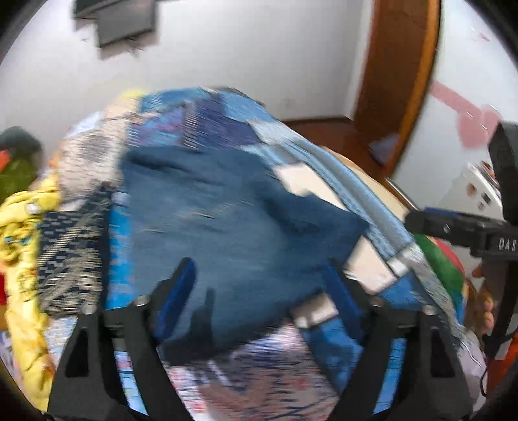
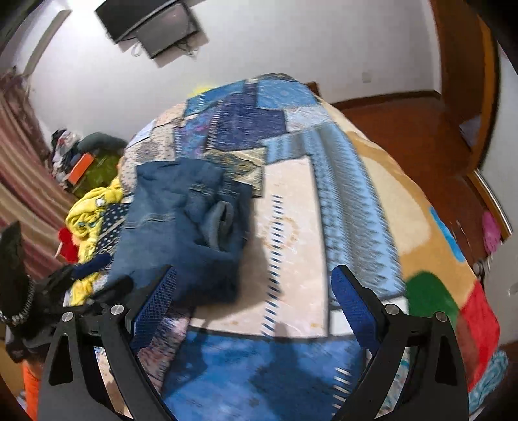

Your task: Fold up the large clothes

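Note:
A pair of blue denim jeans (image 1: 226, 220) lies folded into a bundle on a patchwork bedspread (image 1: 194, 116); it also shows in the right wrist view (image 2: 181, 220). My left gripper (image 1: 259, 285) is open and empty just above the near edge of the jeans. My right gripper (image 2: 255, 291) is open and empty over the bedspread (image 2: 340, 181), to the right of the jeans. The right gripper's body shows at the right edge of the left wrist view (image 1: 466, 226). Both views are motion-blurred.
A yellow garment (image 2: 94, 207) and a dark patterned cloth (image 1: 71, 259) lie piled left of the jeans. A wooden door frame (image 1: 401, 64) and wooden floor (image 2: 404, 129) lie beyond the bed. A screen (image 2: 155, 22) hangs on the wall.

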`<move>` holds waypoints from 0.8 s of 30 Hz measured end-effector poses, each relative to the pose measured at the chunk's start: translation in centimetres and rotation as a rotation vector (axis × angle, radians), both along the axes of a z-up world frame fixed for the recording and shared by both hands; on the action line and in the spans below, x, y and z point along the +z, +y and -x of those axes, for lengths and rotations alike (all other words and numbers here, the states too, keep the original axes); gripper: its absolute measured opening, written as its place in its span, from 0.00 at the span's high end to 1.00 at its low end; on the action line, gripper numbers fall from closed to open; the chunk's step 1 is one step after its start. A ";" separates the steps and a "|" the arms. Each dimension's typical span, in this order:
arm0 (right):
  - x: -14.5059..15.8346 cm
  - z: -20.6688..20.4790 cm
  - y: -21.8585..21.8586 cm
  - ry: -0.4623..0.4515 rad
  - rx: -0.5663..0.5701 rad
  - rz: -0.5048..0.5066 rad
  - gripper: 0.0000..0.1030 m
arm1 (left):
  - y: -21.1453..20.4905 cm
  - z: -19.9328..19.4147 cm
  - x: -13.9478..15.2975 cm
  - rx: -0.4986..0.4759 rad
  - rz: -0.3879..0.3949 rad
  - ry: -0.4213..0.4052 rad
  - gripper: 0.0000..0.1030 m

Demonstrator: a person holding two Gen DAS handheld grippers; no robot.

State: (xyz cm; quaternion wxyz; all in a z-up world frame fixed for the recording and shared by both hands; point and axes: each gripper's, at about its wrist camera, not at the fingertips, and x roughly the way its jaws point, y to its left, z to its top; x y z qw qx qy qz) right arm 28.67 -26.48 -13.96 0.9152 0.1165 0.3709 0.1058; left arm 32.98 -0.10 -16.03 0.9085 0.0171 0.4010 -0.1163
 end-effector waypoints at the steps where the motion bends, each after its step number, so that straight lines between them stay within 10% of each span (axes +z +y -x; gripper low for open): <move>1: 0.0 -0.3 0.7 -0.003 0.014 0.006 0.08 | 1.2 -0.2 0.3 0.034 -0.015 -0.019 0.10; 12: -2.1 -7.2 8.1 0.063 0.205 0.125 0.08 | 8.2 -3.7 -5.4 0.182 0.010 0.181 0.09; 18: -4.4 -8.9 6.3 0.124 0.132 0.228 0.08 | 9.1 -2.8 -7.2 0.199 0.074 0.199 0.03; 24: -6.3 -6.5 2.2 0.141 0.121 0.053 0.06 | 9.1 -2.0 -8.2 0.194 0.114 0.204 0.02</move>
